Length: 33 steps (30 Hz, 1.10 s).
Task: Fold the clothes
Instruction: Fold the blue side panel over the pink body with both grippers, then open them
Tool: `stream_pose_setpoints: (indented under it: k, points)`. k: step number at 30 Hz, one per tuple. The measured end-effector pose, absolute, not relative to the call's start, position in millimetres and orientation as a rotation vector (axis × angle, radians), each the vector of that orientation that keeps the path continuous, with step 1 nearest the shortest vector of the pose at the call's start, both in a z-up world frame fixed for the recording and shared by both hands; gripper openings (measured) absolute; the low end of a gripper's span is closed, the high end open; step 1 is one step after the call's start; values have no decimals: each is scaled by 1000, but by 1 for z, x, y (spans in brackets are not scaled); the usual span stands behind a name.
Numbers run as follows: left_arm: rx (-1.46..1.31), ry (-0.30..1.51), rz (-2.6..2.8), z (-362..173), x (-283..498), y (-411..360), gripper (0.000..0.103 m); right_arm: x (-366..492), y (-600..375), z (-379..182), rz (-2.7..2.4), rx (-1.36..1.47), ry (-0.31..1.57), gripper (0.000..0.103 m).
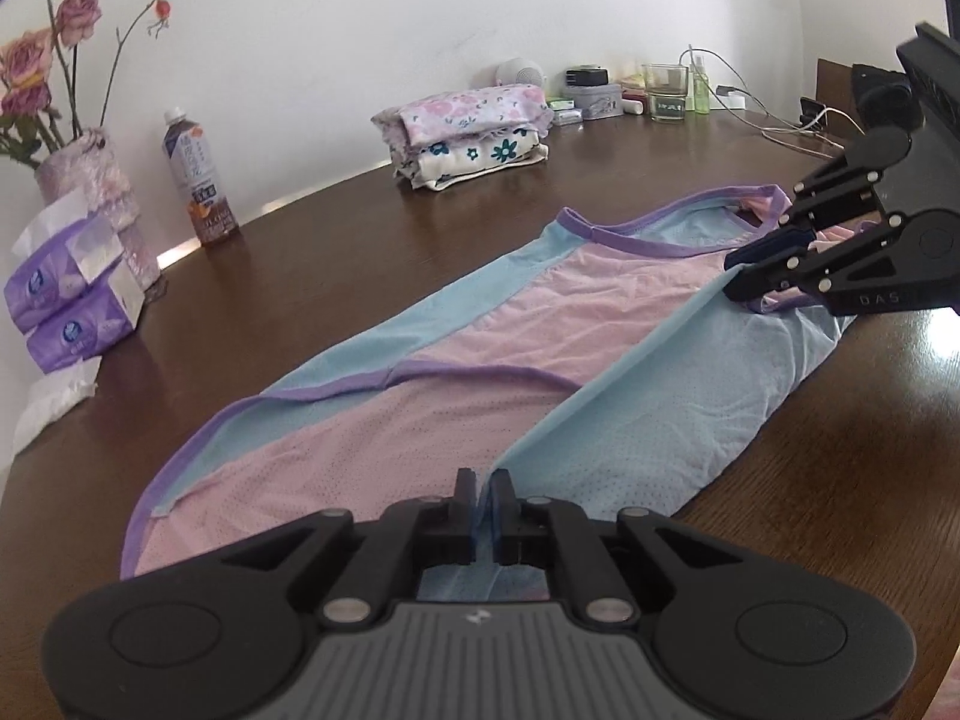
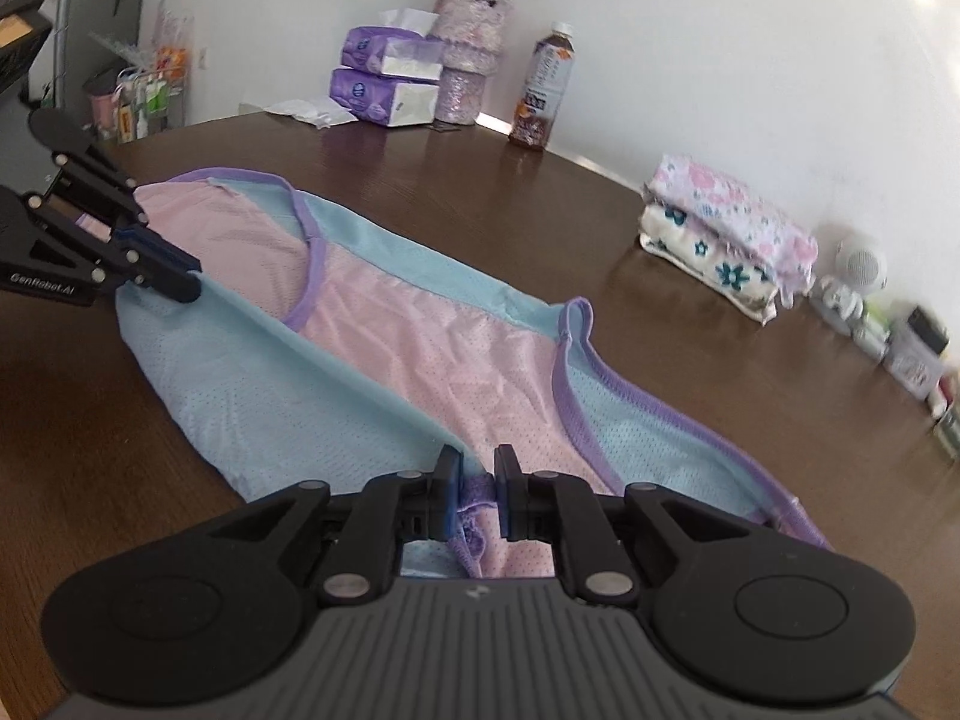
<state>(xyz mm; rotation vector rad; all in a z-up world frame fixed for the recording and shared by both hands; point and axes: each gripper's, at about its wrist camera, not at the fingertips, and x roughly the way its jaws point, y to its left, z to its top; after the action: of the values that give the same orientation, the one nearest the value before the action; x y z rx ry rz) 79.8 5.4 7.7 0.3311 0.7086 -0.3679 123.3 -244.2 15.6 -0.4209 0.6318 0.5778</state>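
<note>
Mesh vest (image 1: 540, 324), pink centre with blue side panels and purple binding, lies flat and lengthwise on the brown tabletop (image 1: 336, 240), stretched between the two sets of jaws. One long blue side panel is lifted off the surface and drawn inward over the pink centre, forming a taut raised edge running from one set of jaws to the other.

Left gripper (image 1: 483, 501): jaws closed to a thin gap, pinching blue fabric at one end of that lifted edge. Right gripper (image 2: 477, 483): jaws closed on a bunch of purple binding and blue mesh at the opposite end.

Beyond the vest, well apart from both jaws, a stack of folded floral garments (image 1: 474, 135) stands near the wall. A vase of roses (image 1: 90, 180), tissue packs (image 1: 66, 300) and a drinks bottle (image 1: 198, 180) stand at the far tabletop edge, clear of the work.

Assessment: the step in hand appears to be the first lengthwise fold. To do it well, both jaws should travel together at equal height, keeping the held edge straight and lightly tensioned, and lay it parallel to the opposite side seam. Uneven travel would likely skew the crease or drag the lower layer; release only once the panel lies flat.
</note>
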Motion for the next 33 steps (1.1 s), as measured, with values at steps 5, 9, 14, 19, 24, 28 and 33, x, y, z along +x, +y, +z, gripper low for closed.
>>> stream_pose_setpoints:
  k: [5,9,14,19,24,28,33]
  points:
    - [231,689,-305,18,77,29,27,129,-271,23,487,-246,652,56]
    - [120,674,-226,27,68,59,29,123,-301,32,445,-89,653,57]
    - [34,683,-235,28,57,73,29,117,-302,30,470,-53,657,57]
    - [47,698,-229,22,55,69,29,122,-287,25,486,-62,683,57]
    - [29,719,-220,18,50,77,28,112,-292,31,481,-1,659,57]
    - [-29,751,-197,12,42,91,26,89,-294,35,509,-5,625,54]
    - [-100,765,-206,8,32,107,2,71,-282,24,533,-63,645,41]
